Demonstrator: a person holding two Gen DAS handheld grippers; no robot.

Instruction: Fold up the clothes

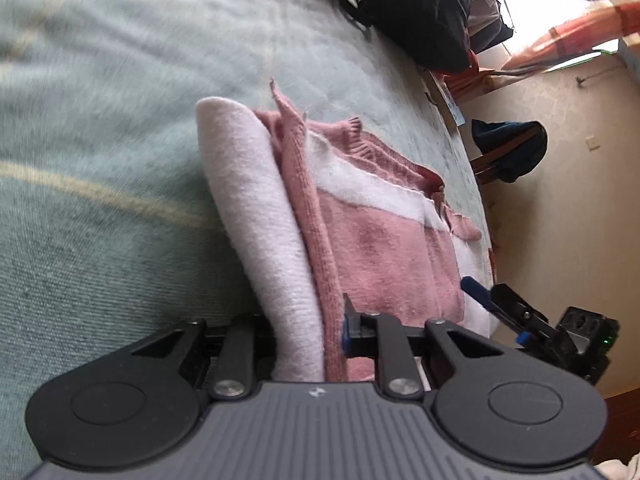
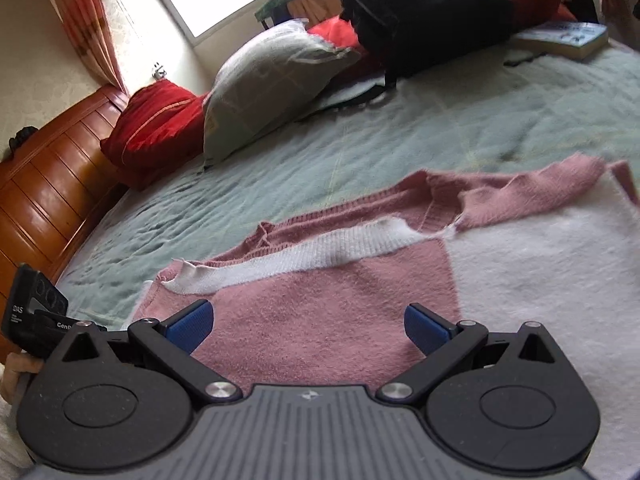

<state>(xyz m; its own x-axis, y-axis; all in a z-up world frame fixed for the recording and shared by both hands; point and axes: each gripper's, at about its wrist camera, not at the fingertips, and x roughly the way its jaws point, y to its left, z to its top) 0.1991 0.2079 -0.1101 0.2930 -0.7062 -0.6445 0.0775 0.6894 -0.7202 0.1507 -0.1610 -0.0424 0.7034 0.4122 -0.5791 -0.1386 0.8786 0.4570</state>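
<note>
Jaws of my left gripper pinched on a raised fold of the fuzzy pink-and-white knitted sweater, my right gripper gaping wide above it, sweater spread near the edge of the pale green bedspread

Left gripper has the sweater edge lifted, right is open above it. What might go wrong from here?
1. The left gripper pinches only a thin edge of the pink and white sweater; the thick knit may slip out.
2. The open right gripper holds nothing, so the fold may drag crooked.
</note>
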